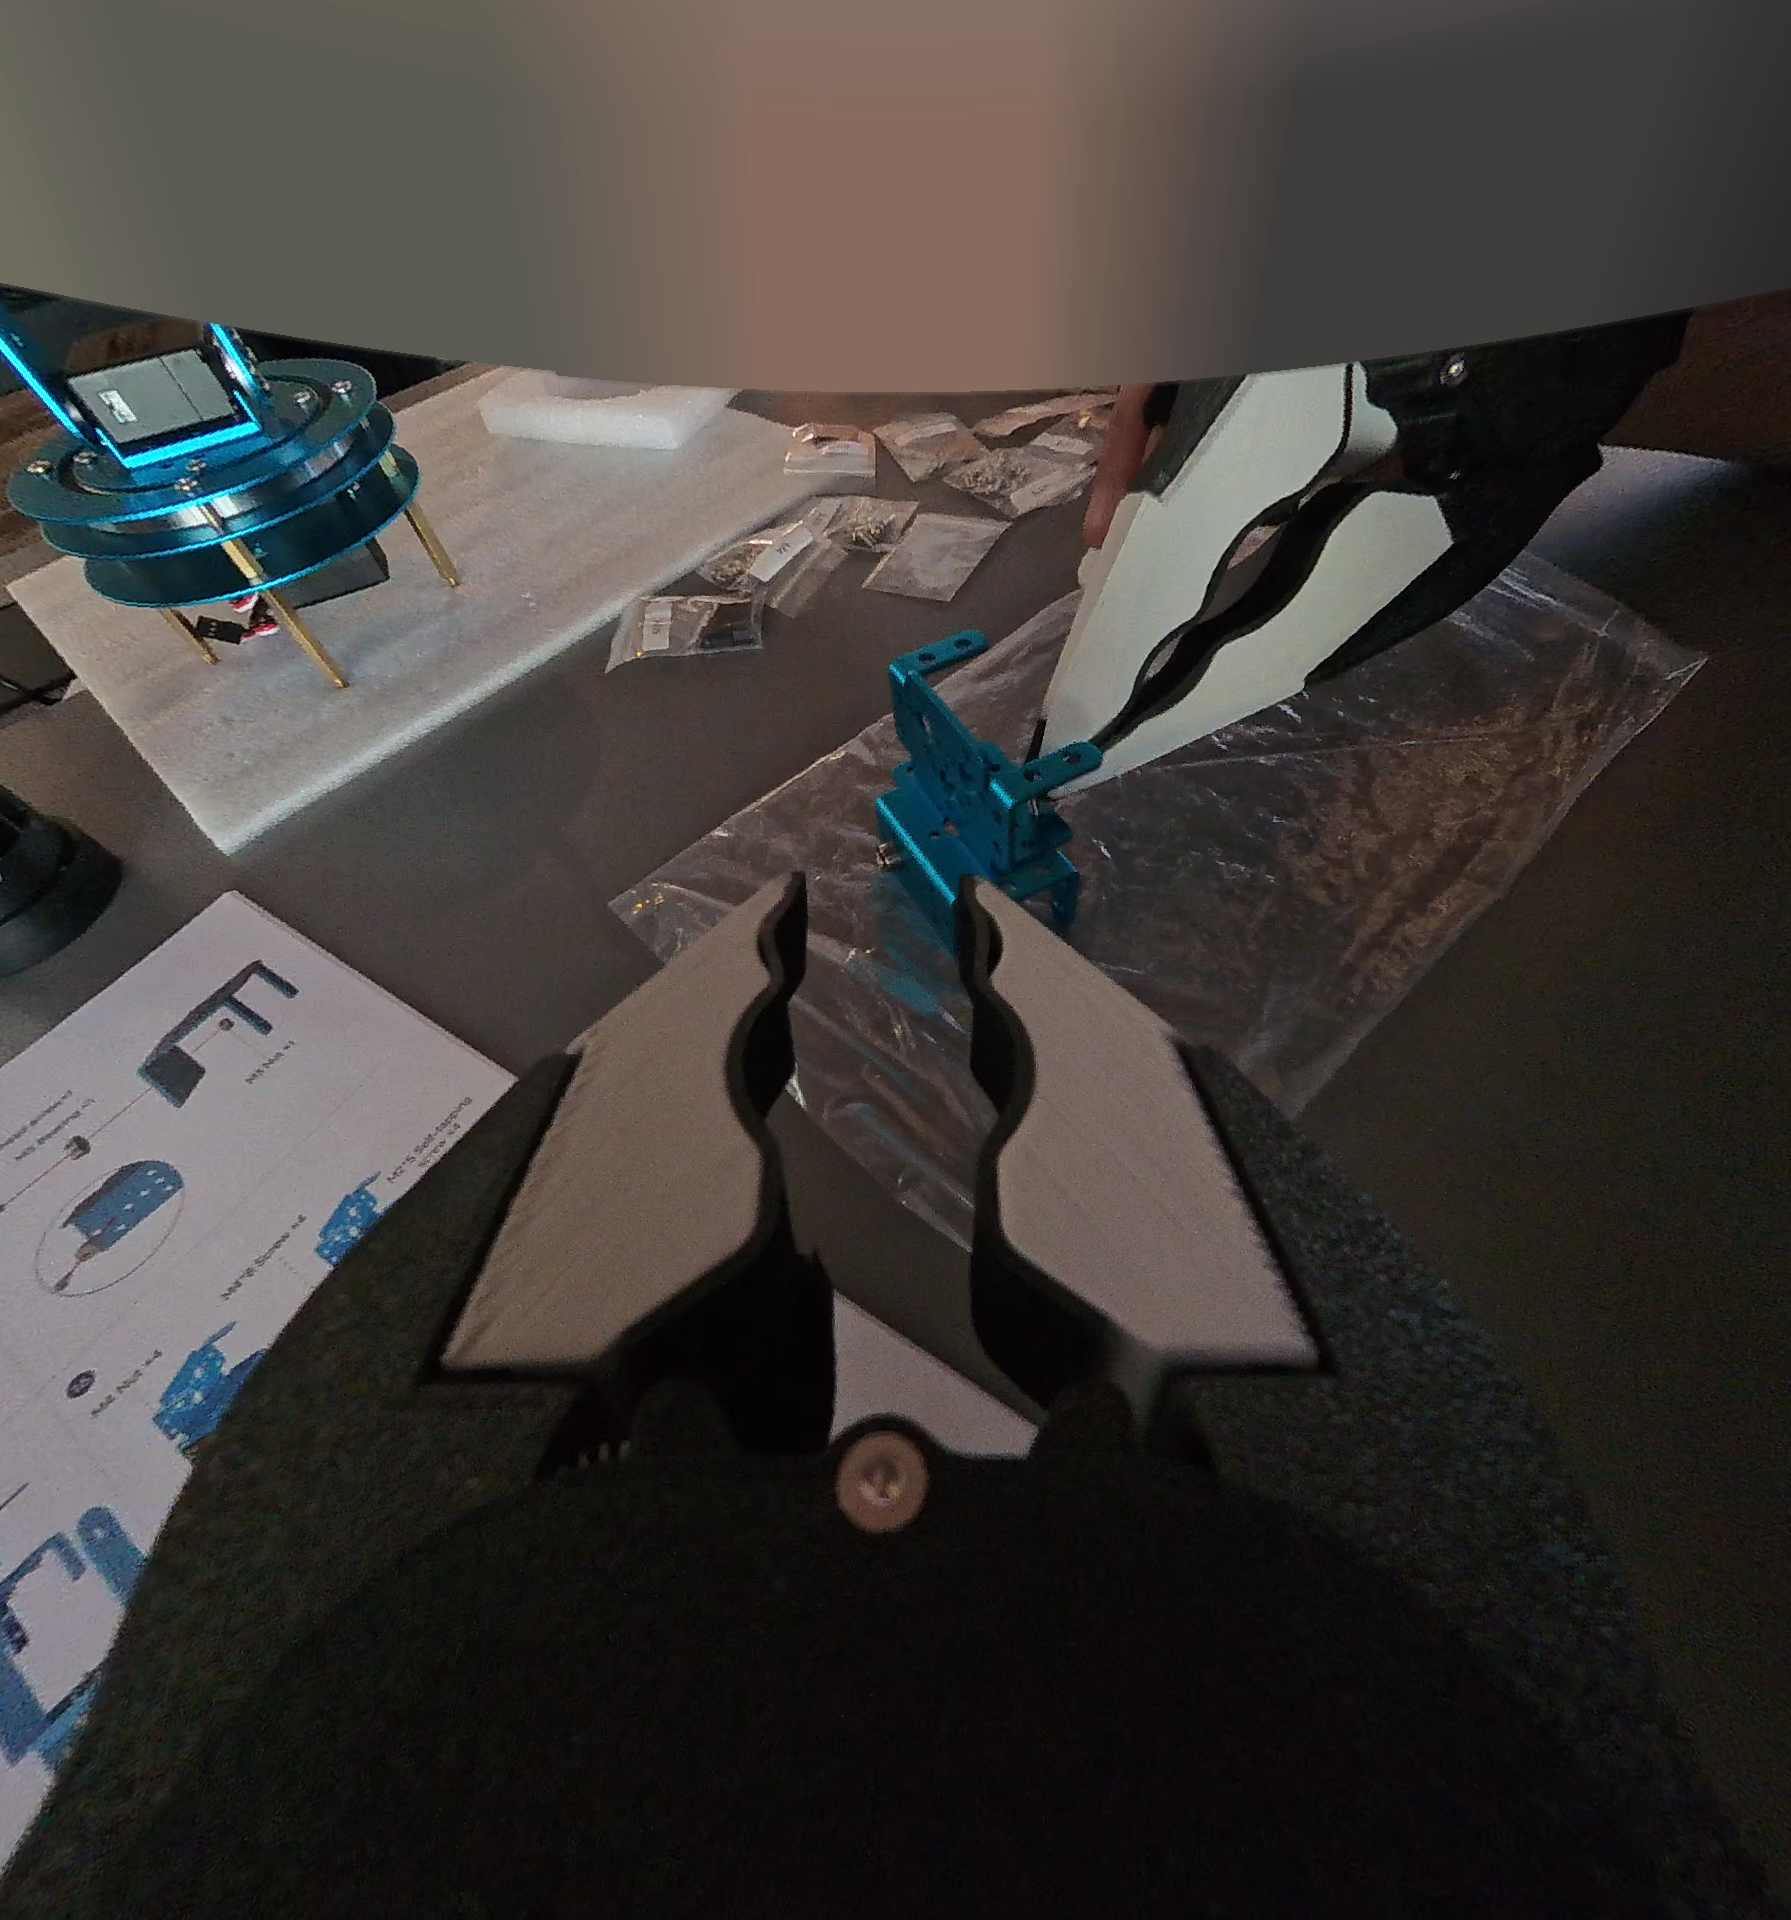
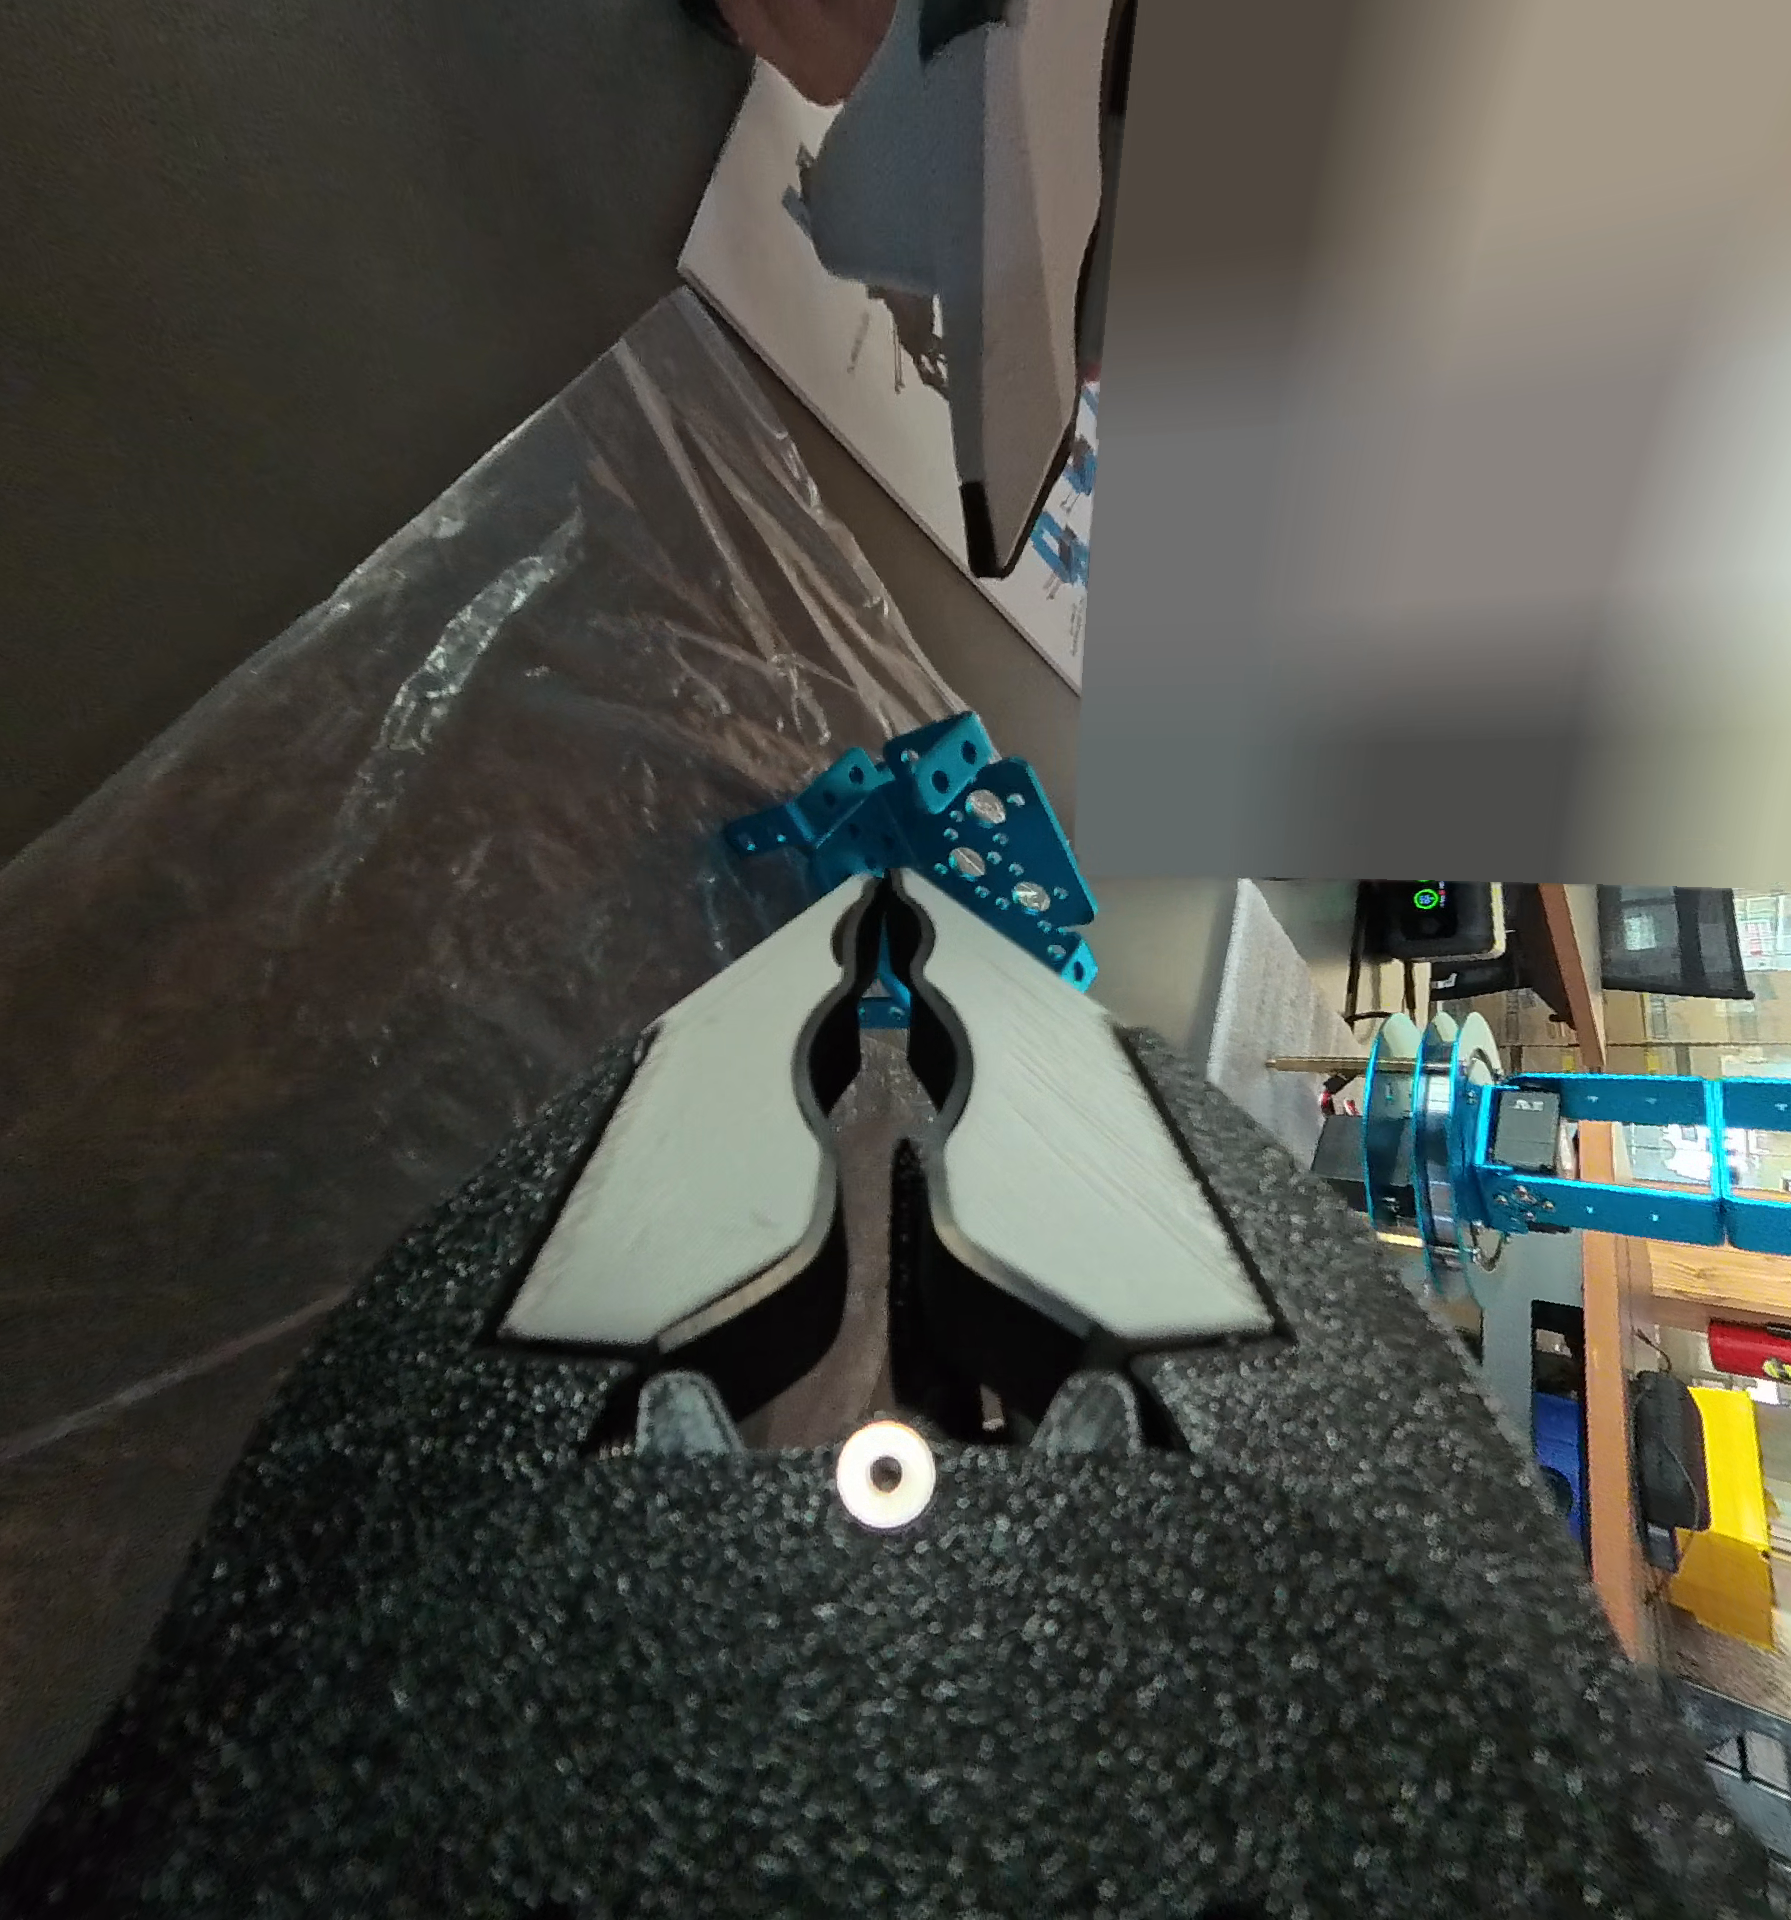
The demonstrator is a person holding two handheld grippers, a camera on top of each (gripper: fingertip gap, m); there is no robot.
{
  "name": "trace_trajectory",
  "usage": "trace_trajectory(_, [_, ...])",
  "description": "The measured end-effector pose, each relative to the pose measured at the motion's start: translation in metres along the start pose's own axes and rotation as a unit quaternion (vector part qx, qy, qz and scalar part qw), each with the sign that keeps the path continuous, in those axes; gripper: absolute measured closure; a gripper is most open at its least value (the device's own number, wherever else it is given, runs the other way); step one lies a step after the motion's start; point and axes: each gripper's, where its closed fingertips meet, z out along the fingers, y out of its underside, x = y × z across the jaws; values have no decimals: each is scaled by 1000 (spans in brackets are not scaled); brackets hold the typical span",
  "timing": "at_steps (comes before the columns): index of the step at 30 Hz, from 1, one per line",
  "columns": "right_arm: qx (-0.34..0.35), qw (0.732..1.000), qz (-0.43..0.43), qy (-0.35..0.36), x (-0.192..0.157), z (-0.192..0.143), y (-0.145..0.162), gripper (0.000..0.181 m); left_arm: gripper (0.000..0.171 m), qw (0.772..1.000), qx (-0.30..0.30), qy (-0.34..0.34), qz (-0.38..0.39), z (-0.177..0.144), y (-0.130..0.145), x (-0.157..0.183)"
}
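The right gripper (image 2: pixel 886 883) is reaching down at a slant, its jaws pinching a tab of the blue bracket assembly (image 1: pixel 958 790) sitting on the plastic sheet (image 1: pixel 1338 831) on the tabletop (image 1: pixel 1649 1039). The left gripper (image 1: pixel 880 883) is hovering just beside the assembly, jaws spread.

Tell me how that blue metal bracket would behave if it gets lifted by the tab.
The blue bracket looks like stiff, thin, perforated metal, so probably rigid and light. The right gripper pinches only a small tab, so it might pivot. It stands on a clear plastic sheet, which could slide or crinkle.
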Motion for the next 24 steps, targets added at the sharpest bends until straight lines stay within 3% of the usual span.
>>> trace_trajectory(24, [-13,999,-41,10,-1,3,1,181,143,1000,7,-4,4,-3,-1,0])
